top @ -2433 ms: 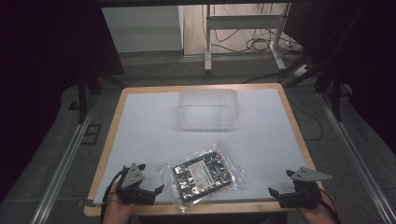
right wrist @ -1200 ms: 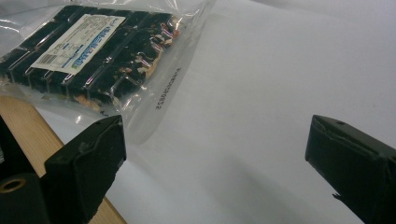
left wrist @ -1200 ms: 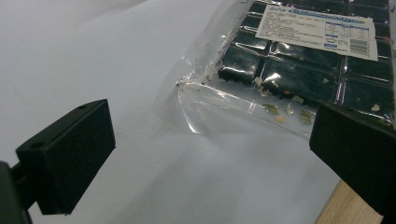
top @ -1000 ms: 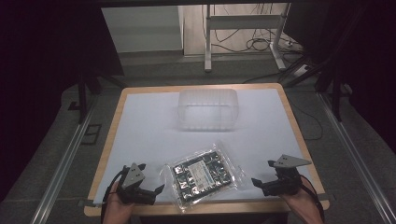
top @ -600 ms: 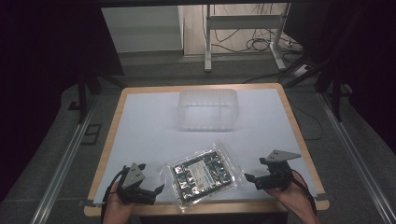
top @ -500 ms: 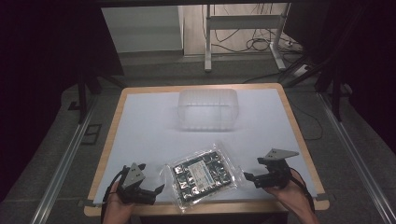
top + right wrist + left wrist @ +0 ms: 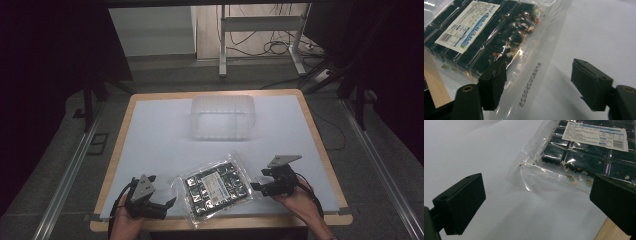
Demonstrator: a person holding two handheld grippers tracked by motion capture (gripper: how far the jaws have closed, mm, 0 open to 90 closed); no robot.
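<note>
Start at your left gripper [image 7: 167, 204]: it sits just beside the near-left corner of the clear bag [image 7: 215, 186], jaws spread wide and empty. In the left gripper view that bag [image 7: 564, 160] lies ahead and toward the right jaw, its crinkled clear edge [image 7: 534, 178] nearest, not yet between the jaws.

Now the bag itself: it lies flat at the near edge of the white table [image 7: 165, 135], well short of the clear plastic tub [image 7: 222, 116] at the far side. Its long axis runs slantwise, near-left corner to far-right corner, with the white label [image 7: 218, 183] along that line.

Over to your right gripper [image 7: 255, 186]: released too, nothing in it, and it looks the nearer of the two. In the right gripper view the bag's flat sealed margin [image 7: 536, 72] with the printed code runs up between the jaws, the left jaw over the bag, the right over bare table. So the bag lies straight ahead and left of this gripper; I'd judge a short push forward puts the seal in the bite.
</note>
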